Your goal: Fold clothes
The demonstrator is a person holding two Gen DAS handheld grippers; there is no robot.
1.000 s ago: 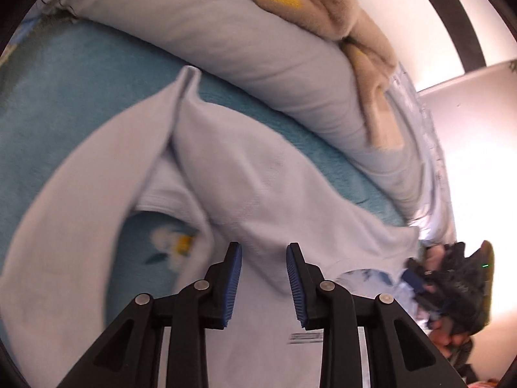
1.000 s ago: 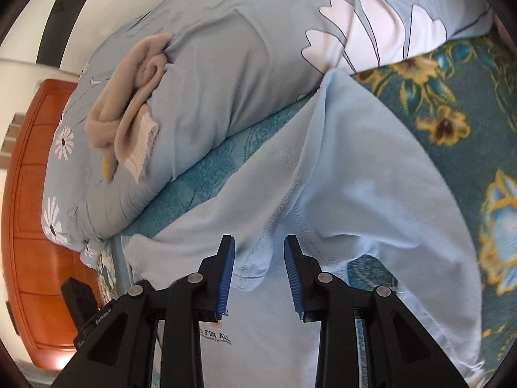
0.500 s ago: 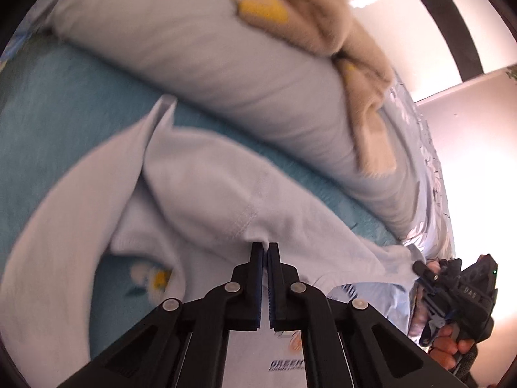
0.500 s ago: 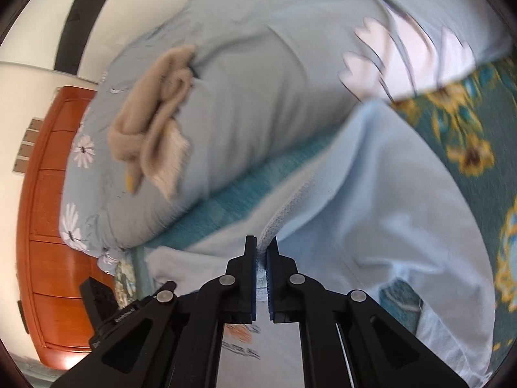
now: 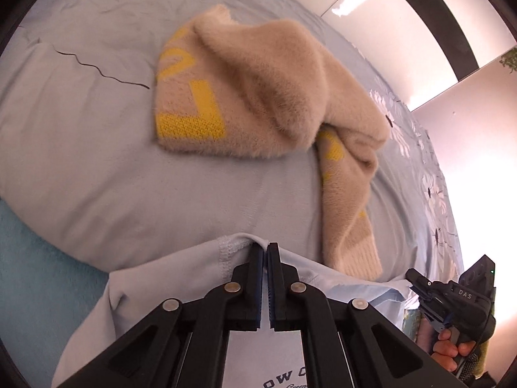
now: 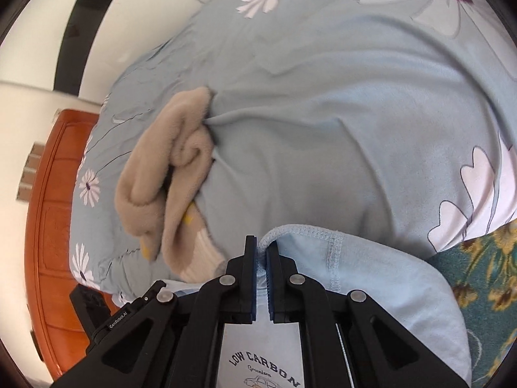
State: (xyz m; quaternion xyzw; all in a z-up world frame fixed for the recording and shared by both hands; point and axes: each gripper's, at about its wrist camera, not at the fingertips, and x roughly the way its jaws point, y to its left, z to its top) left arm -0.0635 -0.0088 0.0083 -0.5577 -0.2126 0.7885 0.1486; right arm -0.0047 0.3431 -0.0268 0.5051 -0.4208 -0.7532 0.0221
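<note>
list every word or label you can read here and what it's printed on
"LOW CARBON" on the light blue t-shirt, with "Greenism" in script beneath it.
"OW C" on the same shirt in the left wrist view, the rest hidden.
"GenRoboAI" on the left gripper body.
"DAS" on the right gripper body.
Yellow letters on the beige sweater: folded, unreadable.

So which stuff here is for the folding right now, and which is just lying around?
For the folding:
- light blue T-shirt
- left gripper, shut on its edge
- right gripper, shut on its hem

Just lying about:
- fuzzy beige sweater, on the duvet
- flowered duvet
- green flowered bedspread
- wooden headboard
</note>
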